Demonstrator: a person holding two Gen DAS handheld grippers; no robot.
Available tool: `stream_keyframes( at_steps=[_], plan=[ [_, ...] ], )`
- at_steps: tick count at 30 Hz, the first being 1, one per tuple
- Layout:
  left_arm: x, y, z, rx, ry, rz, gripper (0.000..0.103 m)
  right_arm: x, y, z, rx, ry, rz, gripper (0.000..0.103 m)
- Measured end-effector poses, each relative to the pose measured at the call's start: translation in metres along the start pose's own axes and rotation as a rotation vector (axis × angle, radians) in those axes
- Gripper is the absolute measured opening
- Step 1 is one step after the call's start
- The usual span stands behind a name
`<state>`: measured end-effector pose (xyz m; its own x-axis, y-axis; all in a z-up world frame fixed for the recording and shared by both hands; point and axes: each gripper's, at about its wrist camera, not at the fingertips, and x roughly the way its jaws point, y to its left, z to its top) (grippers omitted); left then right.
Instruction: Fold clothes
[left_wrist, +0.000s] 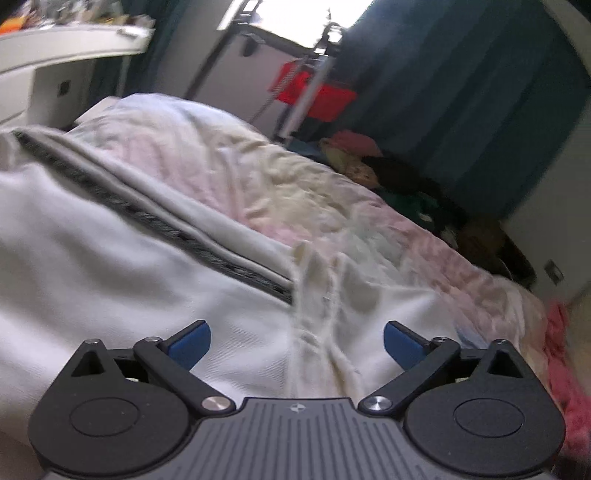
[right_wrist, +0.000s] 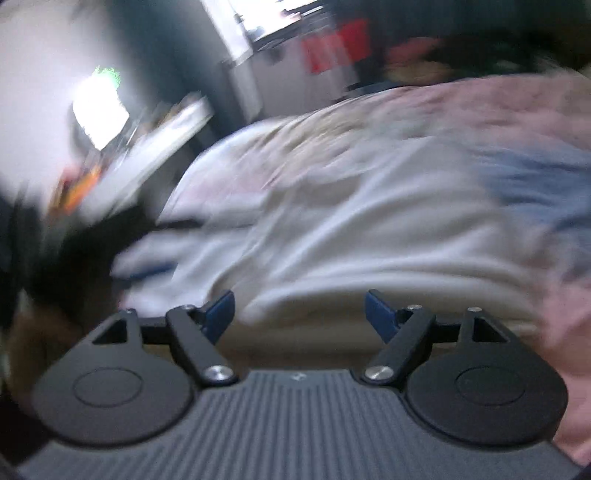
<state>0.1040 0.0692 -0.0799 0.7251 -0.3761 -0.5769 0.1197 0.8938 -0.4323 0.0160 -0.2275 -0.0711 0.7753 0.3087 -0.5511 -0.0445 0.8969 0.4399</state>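
A white garment (left_wrist: 110, 266) with a dark grey ribbed band (left_wrist: 155, 221) lies spread on the bed in the left wrist view. My left gripper (left_wrist: 297, 341) is open and empty, just above a bunched, wrinkled part of the garment. In the blurred right wrist view the white garment (right_wrist: 332, 236) lies across the bed, with a bluish patch (right_wrist: 535, 184) at the right. My right gripper (right_wrist: 299, 312) is open and empty, close over the garment's near edge.
The bed has a pale pink and cream sheet (left_wrist: 295, 184). A pile of dark and coloured clothes (left_wrist: 406, 177) lies at its far right side. A red crate (left_wrist: 314, 92) and a white desk (left_wrist: 66, 48) stand beyond. Pink cloth (left_wrist: 569, 369) hangs at the right edge.
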Motion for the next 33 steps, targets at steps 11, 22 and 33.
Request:
stream_keyframes(
  at_steps=[11, 22, 33],
  plan=[
    [0.016, -0.047, -0.041, 0.251, 0.122, -0.025, 0.037, 0.029, -0.088, 0.014, 0.226, -0.023, -0.222, 0.025],
    [0.003, -0.038, -0.038, 0.164, 0.251, -0.001, 0.016, 0.039, -0.088, 0.007, 0.267, -0.006, -0.251, 0.026],
    [0.074, -0.04, 0.05, 0.148, 0.216, -0.064, 0.074, 0.038, -0.097, 0.013, 0.334, -0.021, -0.234, 0.027]
  ],
)
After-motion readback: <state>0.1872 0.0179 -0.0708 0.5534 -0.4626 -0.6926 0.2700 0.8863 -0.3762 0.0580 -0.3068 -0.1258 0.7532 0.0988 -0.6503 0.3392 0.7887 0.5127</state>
